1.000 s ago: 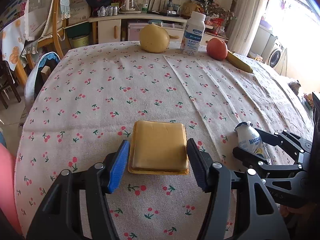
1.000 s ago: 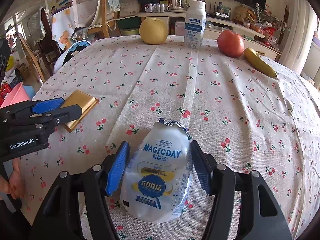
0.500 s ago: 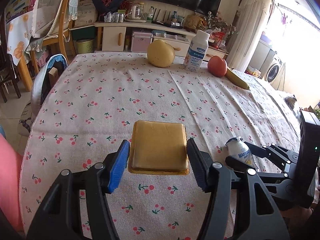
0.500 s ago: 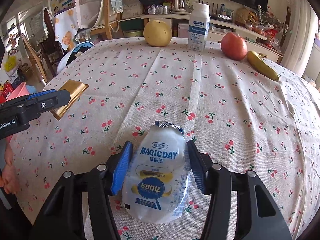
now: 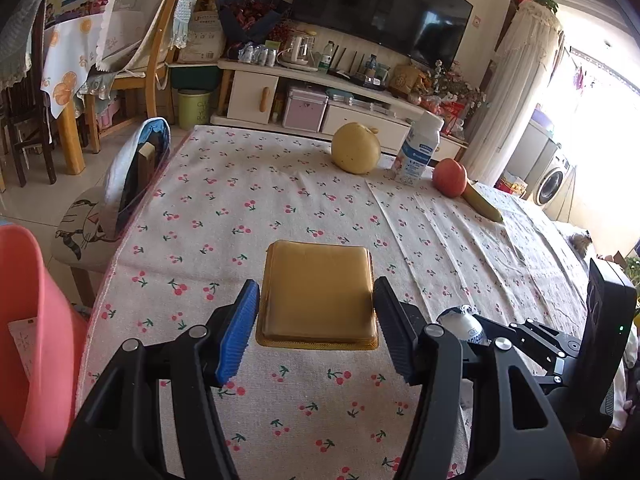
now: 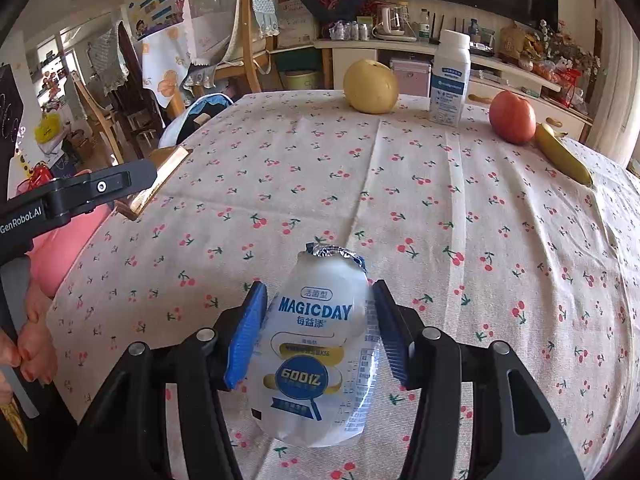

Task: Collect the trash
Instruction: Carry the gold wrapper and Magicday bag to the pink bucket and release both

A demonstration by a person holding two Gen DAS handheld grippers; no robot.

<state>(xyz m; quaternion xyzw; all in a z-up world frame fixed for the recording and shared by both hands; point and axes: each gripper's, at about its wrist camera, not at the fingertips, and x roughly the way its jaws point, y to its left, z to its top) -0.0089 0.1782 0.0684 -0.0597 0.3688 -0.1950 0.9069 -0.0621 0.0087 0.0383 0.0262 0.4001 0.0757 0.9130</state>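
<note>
My left gripper (image 5: 316, 320) is shut on a flat gold square tray (image 5: 317, 294) and holds it above the cherry-print tablecloth (image 5: 280, 208). My right gripper (image 6: 320, 320) is shut on a small white MAGICDAY drink bottle (image 6: 320, 344) with a torn foil lid, held above the cloth. The bottle's top also shows in the left wrist view (image 5: 464, 322), to the right of the tray. The gold tray also shows in the right wrist view (image 6: 158, 178) at the left, partly hidden by the left gripper's arm.
At the table's far side stand a yellow pear (image 5: 356, 153), a white milk bottle (image 5: 418, 150), a red apple (image 5: 450, 178) and a banana (image 5: 482, 204). A pink bin (image 5: 28, 320) stands left of the table. A chair (image 5: 120, 188) stands at the left edge.
Both grippers have risen and pulled back from the table with their objects still held. The pink bin has come into view at the left.
</note>
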